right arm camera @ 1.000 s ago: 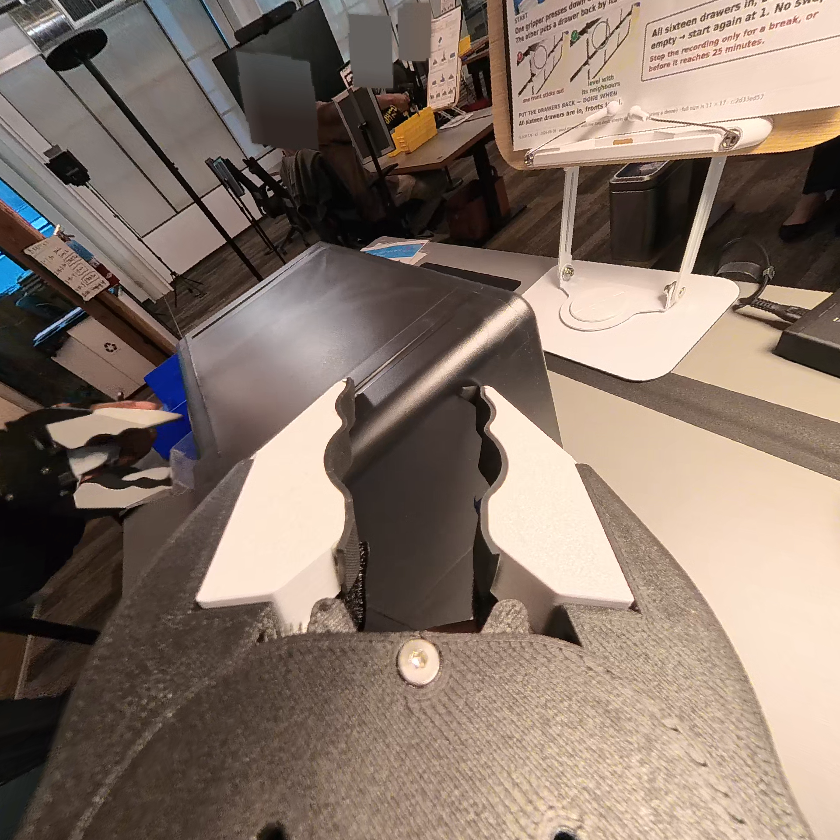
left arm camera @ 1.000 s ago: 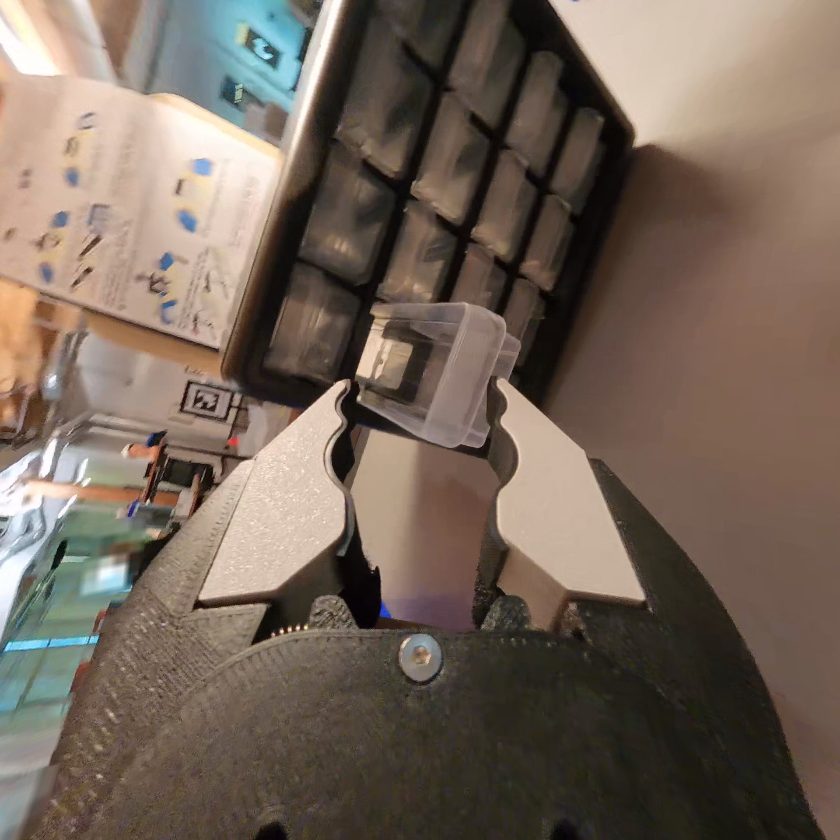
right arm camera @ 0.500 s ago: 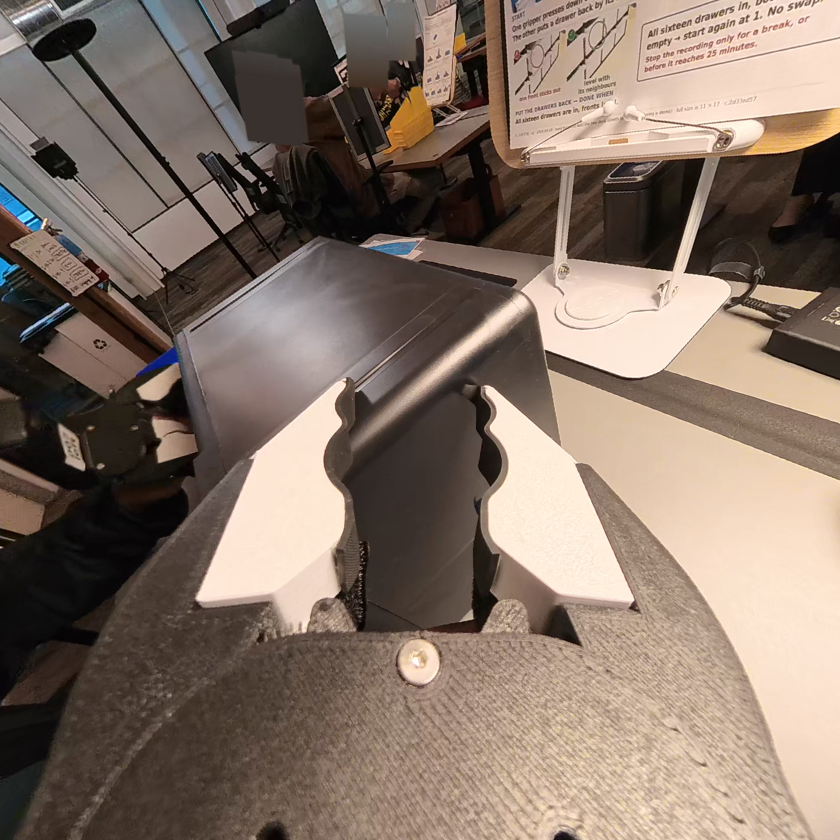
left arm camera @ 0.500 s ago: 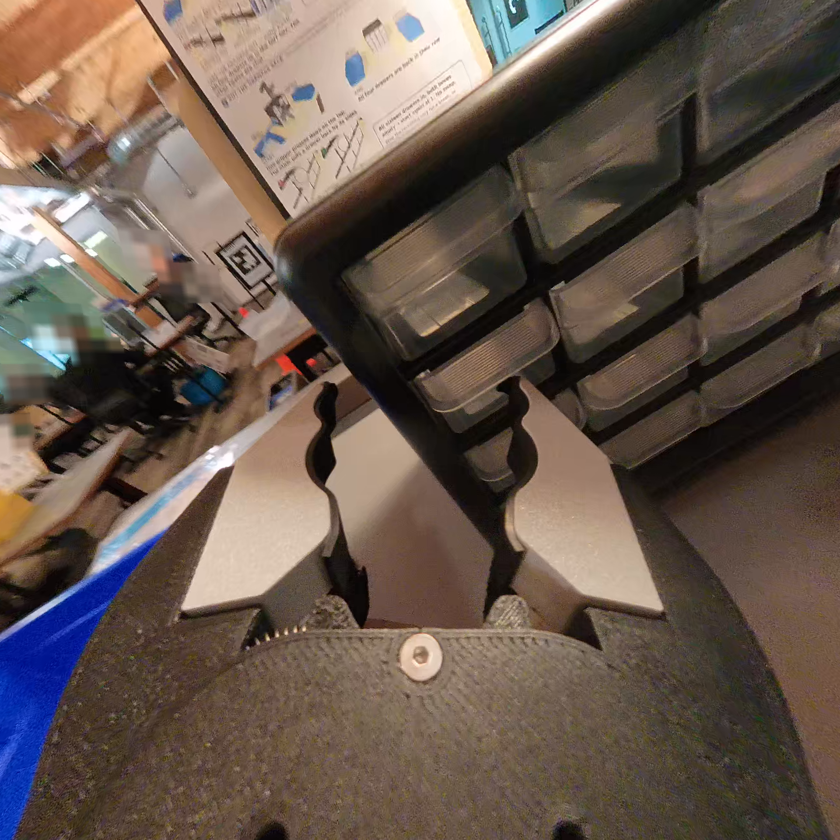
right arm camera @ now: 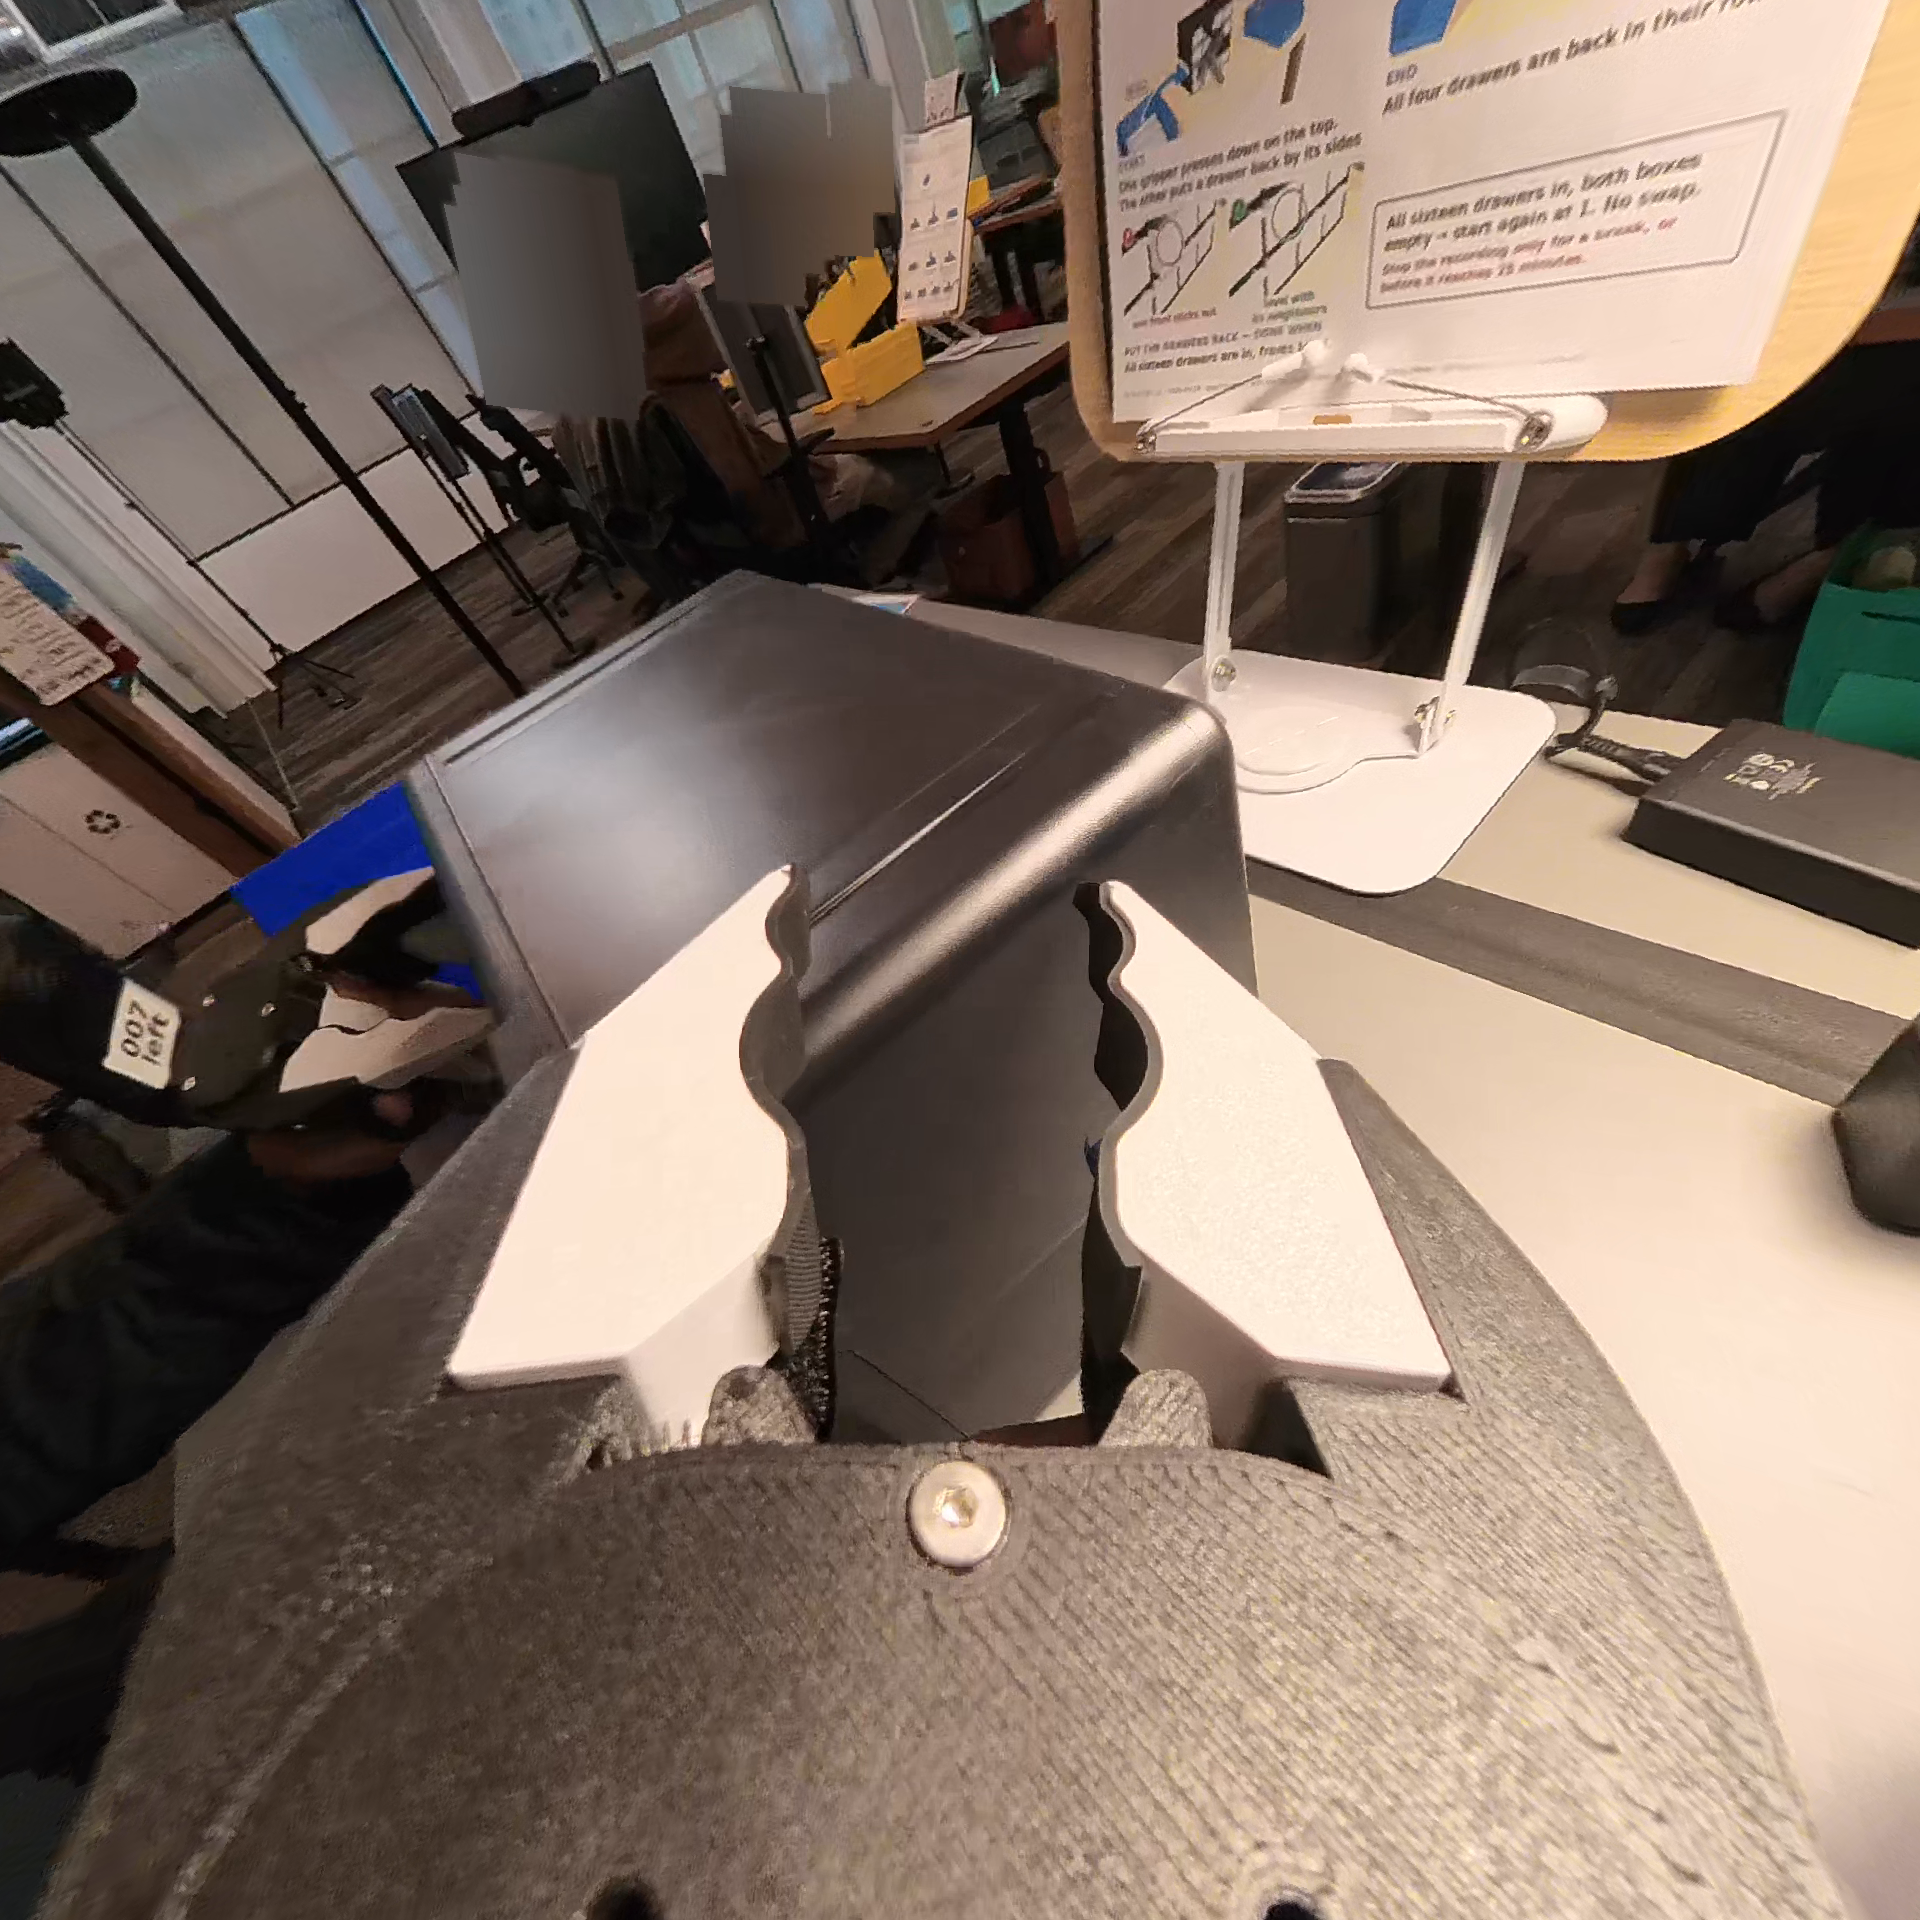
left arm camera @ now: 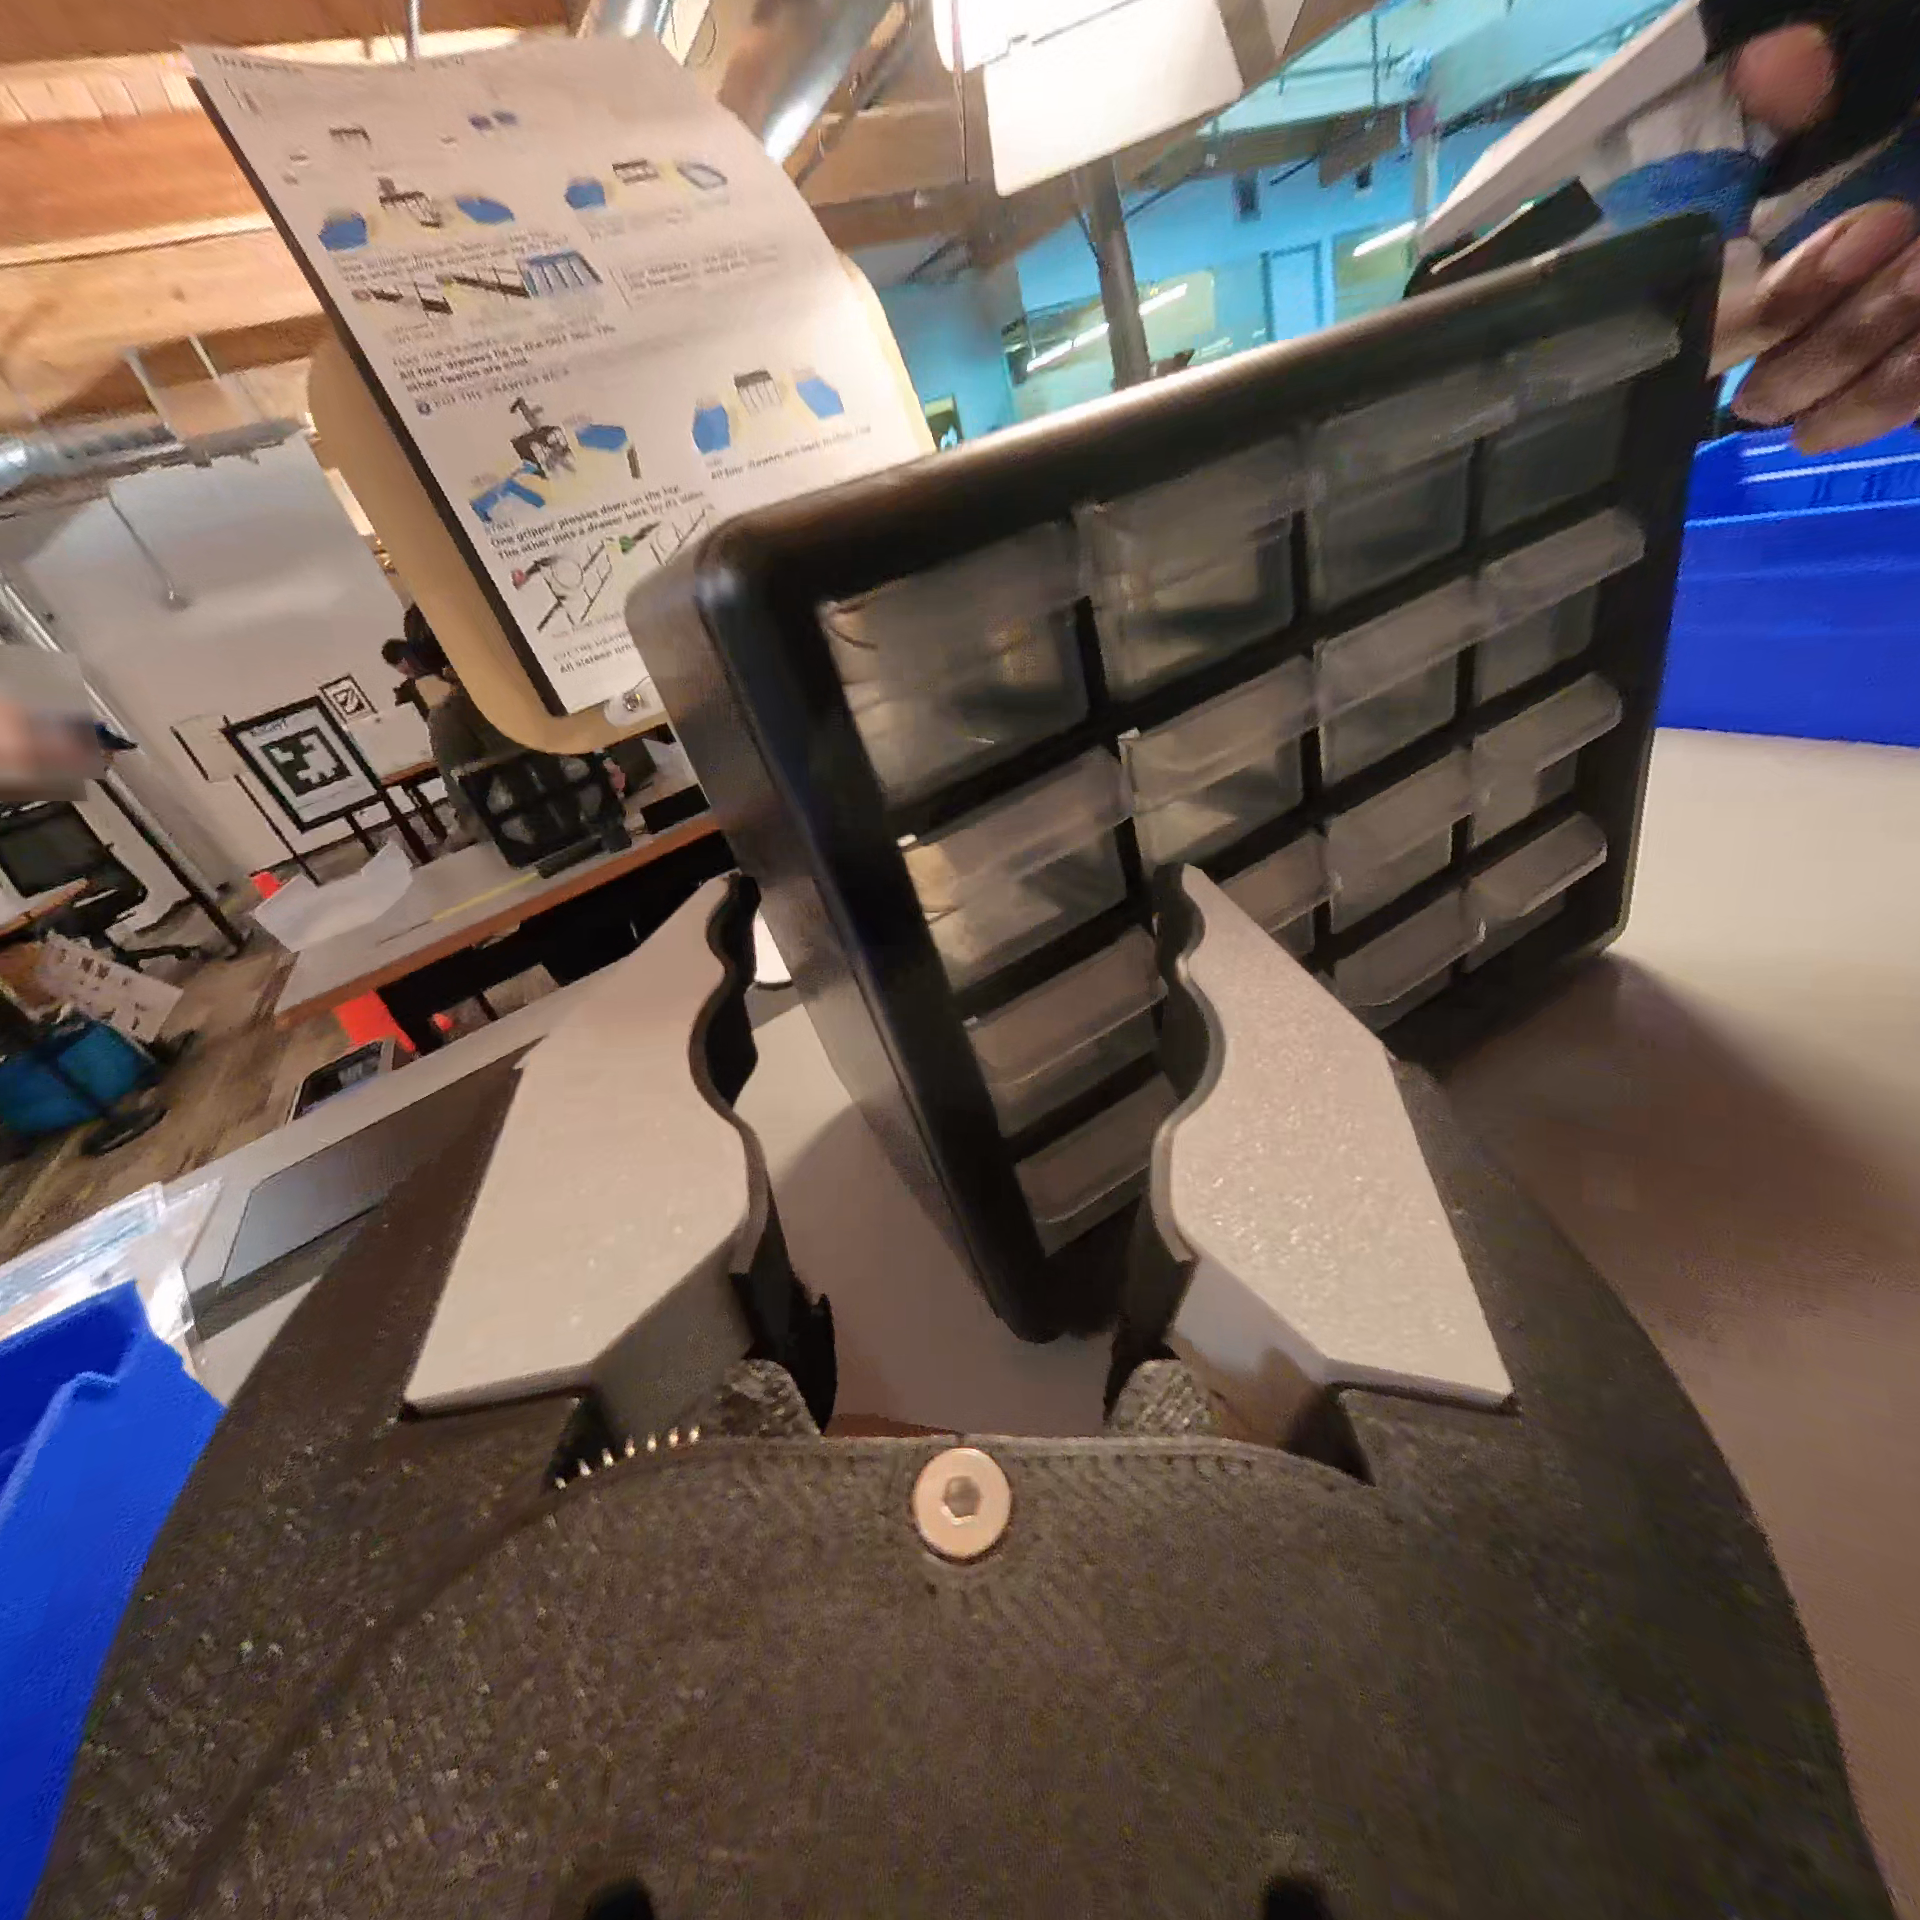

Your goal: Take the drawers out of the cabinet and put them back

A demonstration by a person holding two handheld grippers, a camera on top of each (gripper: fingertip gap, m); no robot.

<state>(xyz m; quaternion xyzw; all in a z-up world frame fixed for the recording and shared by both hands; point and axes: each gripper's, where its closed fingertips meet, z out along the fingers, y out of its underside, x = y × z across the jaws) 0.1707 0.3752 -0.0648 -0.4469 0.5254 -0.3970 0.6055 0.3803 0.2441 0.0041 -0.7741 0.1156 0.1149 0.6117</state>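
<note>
The pale grey surface [right arm camera: 1558, 1195] carries everything. Largest on it is the black cabinet [left arm camera: 790, 831], standing near the middle with a four-by-four grid of clear plastic drawers [left arm camera: 1371, 707] in its front; all sixteen slots look filled, the lips of some drawers standing a little proud of the frame. Its top and side are plain smooth black with rounded corners.

Behind the cabinet a white stand [right arm camera: 1361, 769] holds up a wooden board with a printed instruction sheet [left arm camera: 561, 343]. Blue bins sit at either side: one [left arm camera: 1787, 592] to the cabinet's right, another [left arm camera: 62, 1475] at the near left edge. A flat black box [right arm camera: 1787, 831] lies on the surface to the right of the stand, with a cable running to it.

The left tool [left arm camera: 956, 935] is wide apart and holds nothing; it hovers in front of the cabinet's left front edge, which crosses the gap between its fingers without touching them. The right tool [right arm camera: 945, 914] is also apart, at the cabinet's upper rear corner, the rounded edge running between its fingers; whether the pads press on the casing cannot be told.
</note>
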